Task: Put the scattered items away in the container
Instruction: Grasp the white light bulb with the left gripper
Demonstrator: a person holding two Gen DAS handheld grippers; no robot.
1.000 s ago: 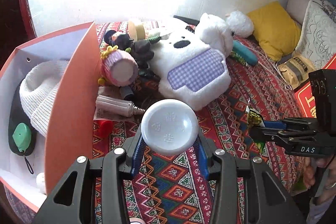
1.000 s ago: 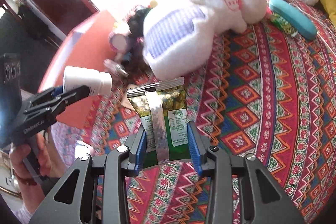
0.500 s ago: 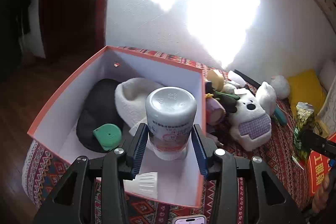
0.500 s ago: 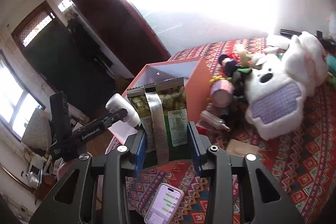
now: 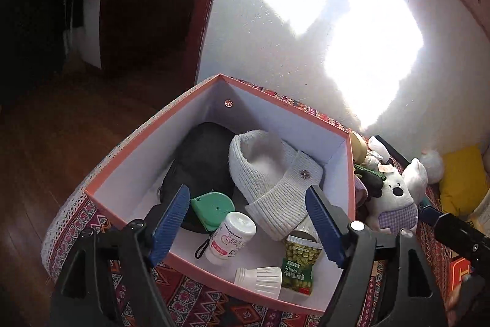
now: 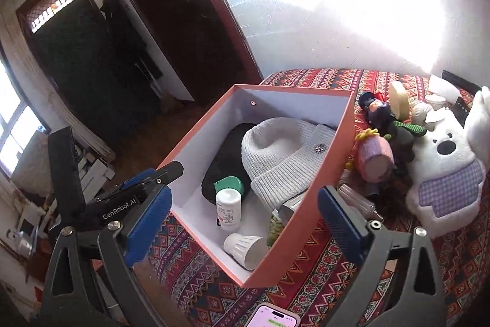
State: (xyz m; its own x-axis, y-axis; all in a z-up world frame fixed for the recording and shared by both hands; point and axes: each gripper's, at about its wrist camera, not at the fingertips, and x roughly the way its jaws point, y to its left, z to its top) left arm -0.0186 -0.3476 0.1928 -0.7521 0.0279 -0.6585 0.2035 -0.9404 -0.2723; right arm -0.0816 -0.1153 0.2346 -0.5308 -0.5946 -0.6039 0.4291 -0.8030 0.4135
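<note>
Box (image 5: 171,112) is hovered over by both claws, left claw (image 5: 246,222) and right claw (image 6: 243,224), spread and empty; plush bear (image 6: 444,170) beside it is best fetched next.

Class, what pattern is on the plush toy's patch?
Purple-and-white gingham check on the plush toy's patch, clearest in the right wrist view.

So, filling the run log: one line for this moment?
left tongs: open | right tongs: open | bottle, snack bag: in box
</note>
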